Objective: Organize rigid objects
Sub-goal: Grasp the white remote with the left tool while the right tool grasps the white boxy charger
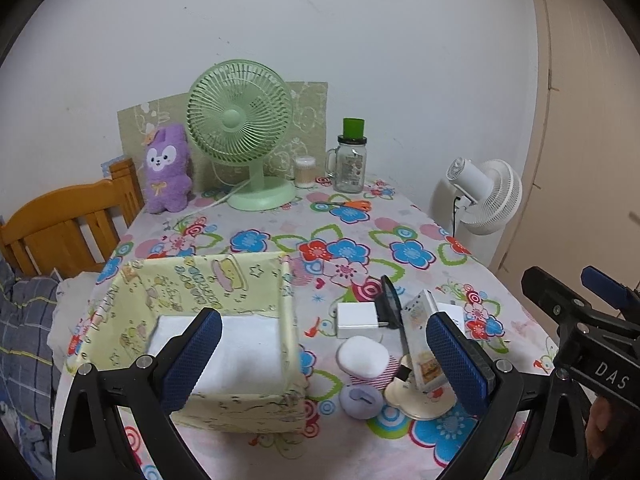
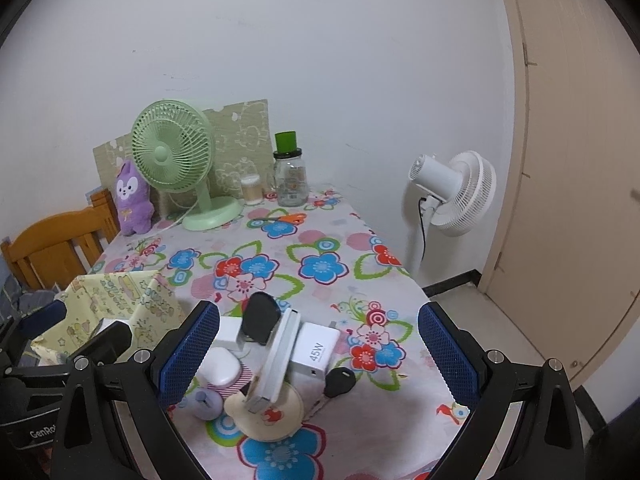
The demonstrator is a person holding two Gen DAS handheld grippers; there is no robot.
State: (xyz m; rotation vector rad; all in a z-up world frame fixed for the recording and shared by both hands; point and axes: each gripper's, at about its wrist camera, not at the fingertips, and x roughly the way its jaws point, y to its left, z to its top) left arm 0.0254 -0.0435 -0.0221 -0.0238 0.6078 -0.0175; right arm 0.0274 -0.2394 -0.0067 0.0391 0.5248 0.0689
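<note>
On the flower-patterned bench [image 2: 320, 240], your left hand-held gripper [image 1: 324, 354] hovers spread and empty, partly blocking the pale-yellow fabric storage box [image 1: 208, 280]. Your right hand-held gripper [image 2: 318, 354], also spread wide, frames the clutter just beside that box: a white 45W charger block [image 2: 316, 350], a white oval case [image 2: 220, 366], a black key fob [image 2: 340, 382] and a tilted white device on a cream round stand [image 2: 266, 414]. A mint-green desk fan [image 2: 172, 148] stands well behind.
</note>
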